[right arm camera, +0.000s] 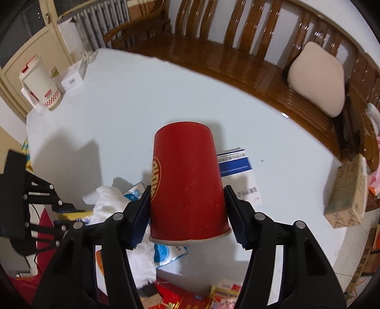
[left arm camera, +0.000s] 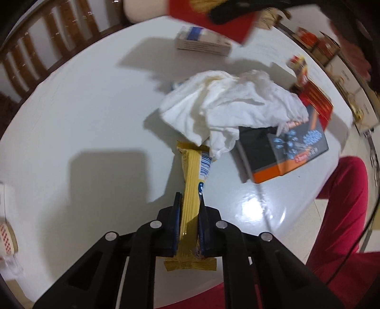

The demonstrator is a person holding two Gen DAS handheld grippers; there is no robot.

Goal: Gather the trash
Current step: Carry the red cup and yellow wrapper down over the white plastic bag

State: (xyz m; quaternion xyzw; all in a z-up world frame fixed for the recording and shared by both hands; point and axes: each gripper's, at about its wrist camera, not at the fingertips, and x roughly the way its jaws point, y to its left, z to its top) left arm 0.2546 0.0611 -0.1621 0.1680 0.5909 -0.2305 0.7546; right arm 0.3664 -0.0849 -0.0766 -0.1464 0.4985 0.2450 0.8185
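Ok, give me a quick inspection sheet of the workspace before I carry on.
Surface: white table, glossy, with glare near its front edge.
Job's things: yellow snack wrapper and red paper cup, both gripped; crumpled white tissue lying on the black and orange box.
Clutter: blue and white carton, red box, white lidded jug.
Grippers: left gripper shut on the wrapper; right gripper shut on the cup, held rim towards the camera.
Cables: thin black cable at the right edge.
Surroundings: wooden bench with beige cushion, radiator.
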